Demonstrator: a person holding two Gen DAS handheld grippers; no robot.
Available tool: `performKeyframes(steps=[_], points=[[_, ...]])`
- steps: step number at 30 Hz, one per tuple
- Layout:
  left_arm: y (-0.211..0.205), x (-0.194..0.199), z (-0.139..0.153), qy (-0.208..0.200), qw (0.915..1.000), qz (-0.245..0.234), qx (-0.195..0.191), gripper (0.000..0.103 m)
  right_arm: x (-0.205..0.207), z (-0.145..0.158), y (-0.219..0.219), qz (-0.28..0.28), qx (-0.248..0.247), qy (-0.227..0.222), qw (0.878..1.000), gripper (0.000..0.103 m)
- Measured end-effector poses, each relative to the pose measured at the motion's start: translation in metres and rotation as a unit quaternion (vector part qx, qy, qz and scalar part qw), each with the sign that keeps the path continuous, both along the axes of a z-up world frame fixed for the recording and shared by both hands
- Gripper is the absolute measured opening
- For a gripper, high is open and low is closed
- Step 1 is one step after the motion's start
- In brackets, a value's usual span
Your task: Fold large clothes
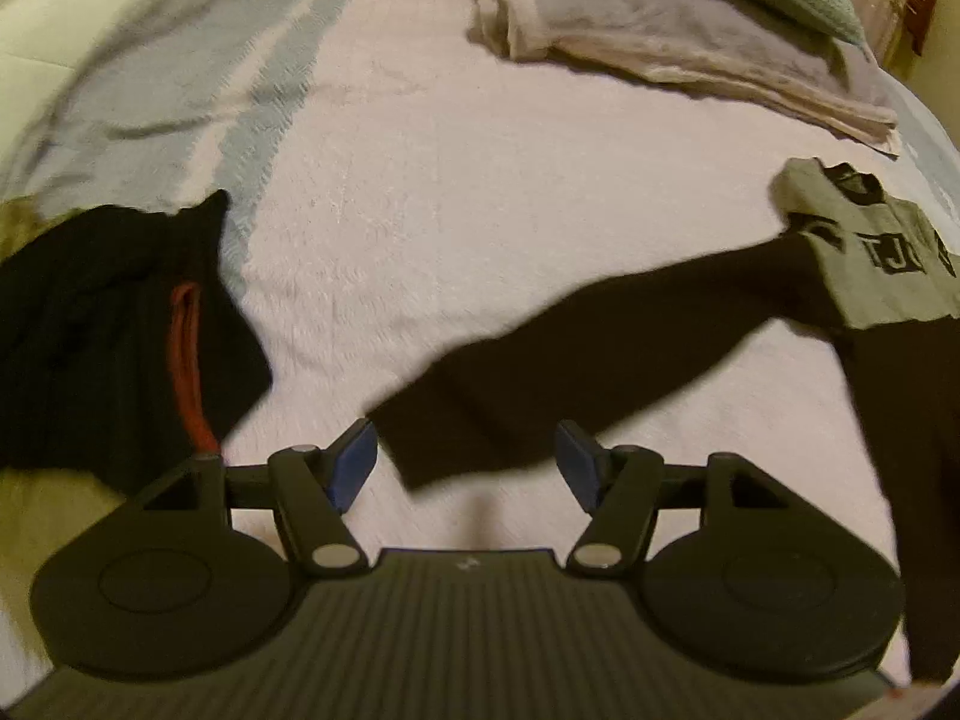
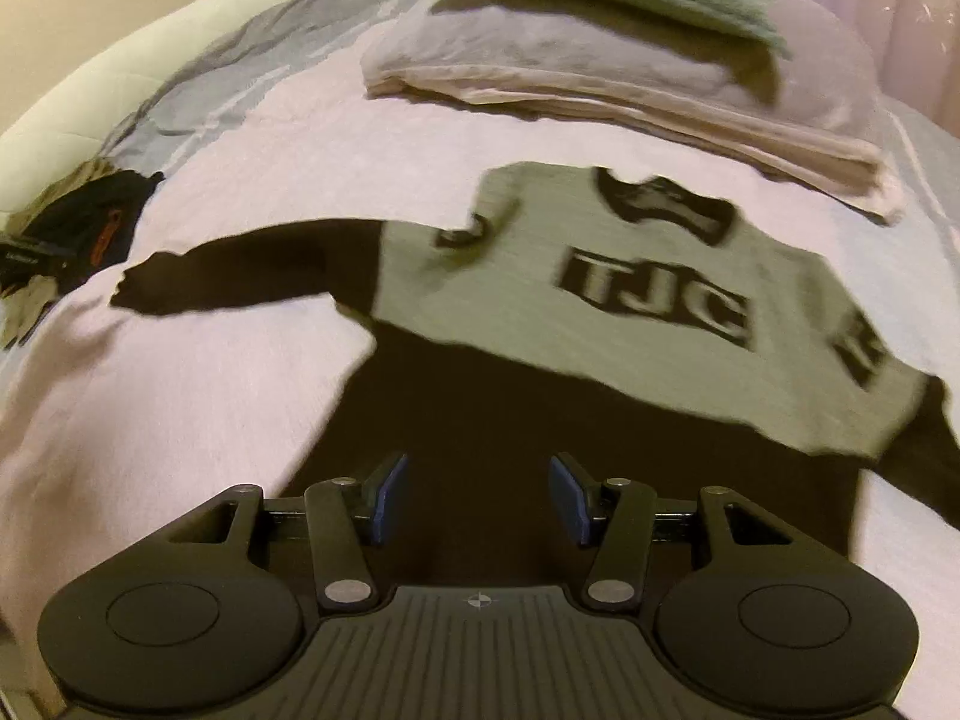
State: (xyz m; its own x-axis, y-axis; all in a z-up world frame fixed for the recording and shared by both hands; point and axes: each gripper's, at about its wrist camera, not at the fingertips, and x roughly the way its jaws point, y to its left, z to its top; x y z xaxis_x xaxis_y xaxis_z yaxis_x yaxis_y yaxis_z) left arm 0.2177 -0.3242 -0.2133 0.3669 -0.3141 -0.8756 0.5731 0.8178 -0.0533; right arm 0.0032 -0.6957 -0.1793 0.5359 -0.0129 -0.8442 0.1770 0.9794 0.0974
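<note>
My view: bed with pale pink fleece cover [image 2: 180,420], cream padded headboard [image 2: 150,54] at left, pink curtain [image 2: 912,30] behind. Dim warm light.

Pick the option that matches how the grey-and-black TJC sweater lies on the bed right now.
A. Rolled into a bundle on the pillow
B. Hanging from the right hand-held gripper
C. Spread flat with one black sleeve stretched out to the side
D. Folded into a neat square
C: the sweater lies flat on the pink bedspread, its black sleeve extended sideways, and neither hand-held gripper holds any cloth.
</note>
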Motion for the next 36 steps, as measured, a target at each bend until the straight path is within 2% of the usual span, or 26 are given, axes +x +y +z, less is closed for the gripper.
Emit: performKeyframes(steps=[2, 5, 8, 9, 10, 14, 16, 18, 23, 26, 29, 33, 36], points=[[0.0, 0.036, -0.022, 0.02, 0.9994, -0.029, 0.001, 0.055, 0.032, -0.014, 0.016, -0.003, -0.007, -0.001, 1.0, 0.049], [-0.004, 0.066, -0.056, 0.062, 0.9949, -0.08, -0.002, 0.05, 0.075, -0.034, 0.031, -0.012, -0.016, -0.002, 1.0, 0.049], [-0.007, 0.079, -0.082, 0.095, 0.9883, -0.118, -0.005, 0.03, 0.109, -0.054, 0.035, -0.025, -0.03, -0.005, 0.999, 0.049], [-0.008, 0.078, -0.083, 0.096, 0.9869, -0.13, -0.007, 0.012, 0.12, -0.062, 0.035, -0.034, -0.03, -0.002, 0.999, 0.049], [-0.006, 0.077, -0.081, 0.096, 0.9858, -0.137, -0.012, 0.006, 0.127, -0.065, 0.035, -0.039, -0.028, 0.0, 0.999, 0.049], [0.023, 0.069, -0.045, 0.04, 0.9916, -0.121, -0.021, 0.006, 0.147, -0.073, 0.038, -0.053, -0.021, 0.0, 0.998, 0.049], [0.042, 0.068, -0.03, 0.018, 0.9947, -0.101, -0.009, 0.005, 0.154, -0.07, 0.045, -0.05, -0.022, -0.01, 0.998, 0.049], [0.051, 0.063, -0.025, 0.016, 0.9955, -0.093, 0.002, 0.002, 0.161, -0.067, 0.05, -0.048, -0.022, -0.027, 0.998, 0.049], [0.058, 0.062, -0.03, 0.039, 0.9961, -0.076, 0.022, 0.005, 0.183, -0.073, 0.059, -0.035, -0.002, -0.034, 0.999, 0.049], [0.06, 0.064, -0.019, 0.018, 0.9978, -0.062, 0.014, 0.008, 0.196, -0.082, 0.064, -0.022, 0.013, -0.041, 0.999, 0.049], [0.049, 0.065, -0.003, -0.006, 0.9979, -0.063, -0.007, 0.01, 0.207, -0.093, 0.072, -0.01, 0.019, -0.048, 0.999, 0.049], [0.02, 0.06, 0.003, -0.009, 0.9952, -0.095, -0.021, 0.016, 0.221, -0.119, 0.086, 0.025, 0.046, -0.019, 0.998, 0.051], [-0.007, 0.05, -0.001, -0.004, 0.9918, -0.125, -0.023, 0.019, 0.213, -0.106, 0.087, 0.045, 0.075, -0.037, 0.995, 0.052]])
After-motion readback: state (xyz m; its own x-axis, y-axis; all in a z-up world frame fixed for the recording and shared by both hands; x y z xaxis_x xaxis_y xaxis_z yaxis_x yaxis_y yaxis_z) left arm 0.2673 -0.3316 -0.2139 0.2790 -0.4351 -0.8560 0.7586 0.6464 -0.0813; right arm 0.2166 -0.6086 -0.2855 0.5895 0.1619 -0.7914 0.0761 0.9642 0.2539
